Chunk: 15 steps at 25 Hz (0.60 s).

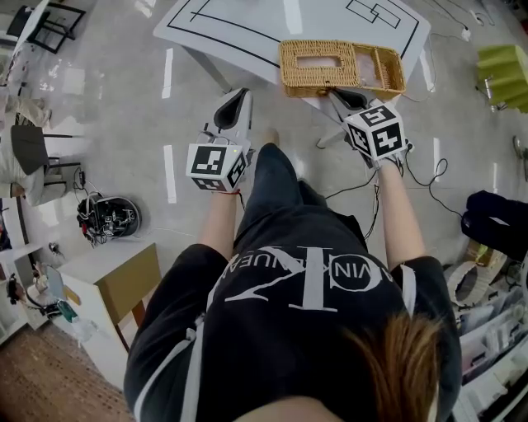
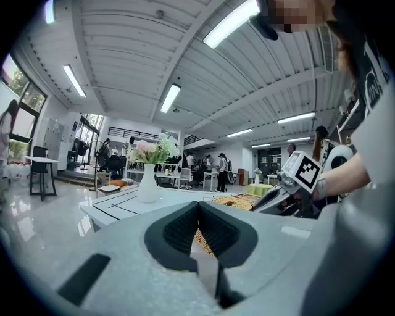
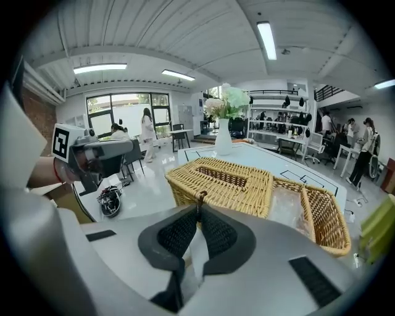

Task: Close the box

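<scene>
**Head view.** A rectangular woven wicker box point(image 1: 340, 85), honey-coloured with a braided rim, sits at 12 o'clock on the near edge of a smooth white tabletop point(image 1: 247, 25) ruled with black lines. Its slotted section point(image 1: 318, 62) has an oblong opening. At that section's 3 o'clock, an open tray section point(image 1: 386, 70) holds crinkled clear film. The right tongs point(image 1: 337, 97) meet the box's front wall from 6 o'clock.

**Right gripper view.** The ribbed dark pads are clenched on a small dark loop point(image 3: 199, 196) at the slotted section's near edge.

**Left tongs.** The left tongs point(image 1: 234, 99), grey and smooth-shelled, hang over the glossy floor point(image 1: 124, 107) at the box's 8 o'clock, apart from it. Their pads are pressed together with nothing between them.
</scene>
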Each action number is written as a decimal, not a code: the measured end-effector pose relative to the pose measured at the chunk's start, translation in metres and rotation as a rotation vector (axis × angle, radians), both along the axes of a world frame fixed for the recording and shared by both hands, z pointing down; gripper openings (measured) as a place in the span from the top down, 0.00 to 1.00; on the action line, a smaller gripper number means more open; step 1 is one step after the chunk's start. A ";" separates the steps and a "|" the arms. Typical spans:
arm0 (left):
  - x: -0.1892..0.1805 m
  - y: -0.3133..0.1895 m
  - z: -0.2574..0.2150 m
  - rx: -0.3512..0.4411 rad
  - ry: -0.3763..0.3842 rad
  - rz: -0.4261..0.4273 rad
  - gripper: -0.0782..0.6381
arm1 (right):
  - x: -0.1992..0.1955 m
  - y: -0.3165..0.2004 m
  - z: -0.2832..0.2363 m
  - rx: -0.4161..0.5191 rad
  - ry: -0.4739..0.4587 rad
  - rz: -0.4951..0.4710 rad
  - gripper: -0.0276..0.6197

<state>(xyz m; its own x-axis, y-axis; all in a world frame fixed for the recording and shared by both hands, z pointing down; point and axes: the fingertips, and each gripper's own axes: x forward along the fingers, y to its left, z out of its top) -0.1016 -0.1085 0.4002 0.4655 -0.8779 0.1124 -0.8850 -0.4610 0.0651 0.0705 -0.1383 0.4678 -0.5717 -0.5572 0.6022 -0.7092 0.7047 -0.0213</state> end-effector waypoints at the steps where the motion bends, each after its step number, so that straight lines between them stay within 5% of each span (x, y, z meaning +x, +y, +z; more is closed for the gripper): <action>1: 0.000 0.001 0.000 0.000 0.000 0.001 0.88 | 0.001 0.001 0.001 0.000 -0.004 0.006 0.92; 15: 0.005 -0.005 -0.008 0.015 -0.006 0.018 0.88 | 0.023 0.006 -0.024 0.064 -0.112 0.064 0.96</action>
<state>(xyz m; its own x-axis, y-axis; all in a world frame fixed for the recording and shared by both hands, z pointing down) -0.0970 -0.1136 0.3920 0.4810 -0.8708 0.1020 -0.8767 -0.4781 0.0527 0.0937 -0.1323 0.4433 -0.5951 -0.6301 0.4987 -0.7486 0.6604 -0.0590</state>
